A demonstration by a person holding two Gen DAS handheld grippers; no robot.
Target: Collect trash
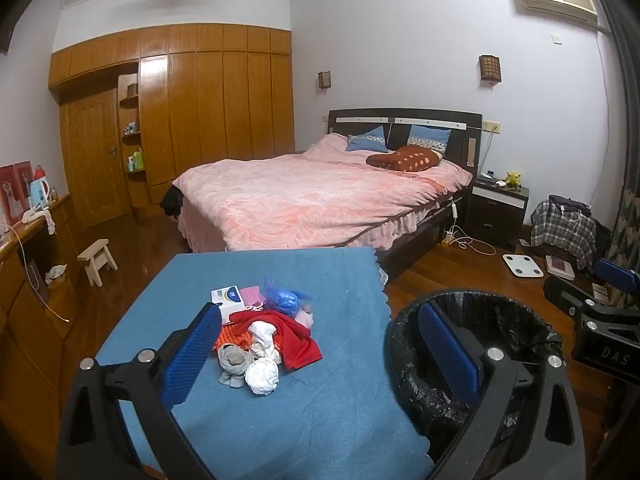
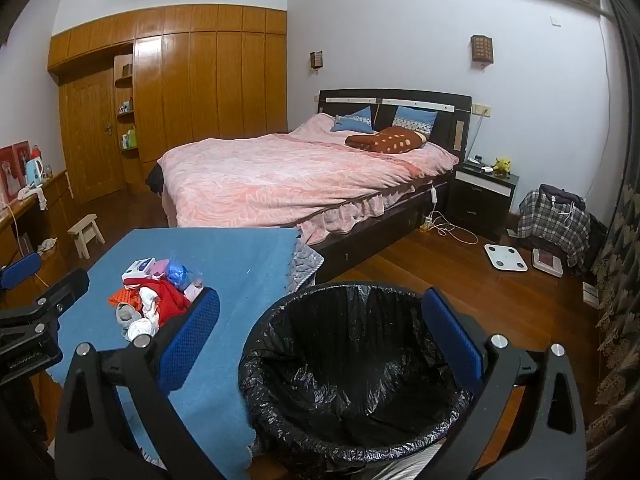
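Both grippers tilt gently downward with their jaws spread wide and nothing between the pads. The left gripper (image 1: 320,354) hangs over the near part of the blue cloth (image 1: 320,412), its left pad beside the trash pile (image 1: 264,332) and its right pad over the bin (image 1: 404,344). The right gripper (image 2: 322,334) straddles the bin's open mouth, its black liner (image 2: 352,364) in plain view. The pile, a heap of red cloth, white wads, a blue bag and a small box, sits on the cloth left of the bin and well apart from it. The cloth's scalloped edge runs close beside the bin's rim. Behind the bin lies bare wooden floor (image 2: 440,276), then the bed (image 2: 280,176).
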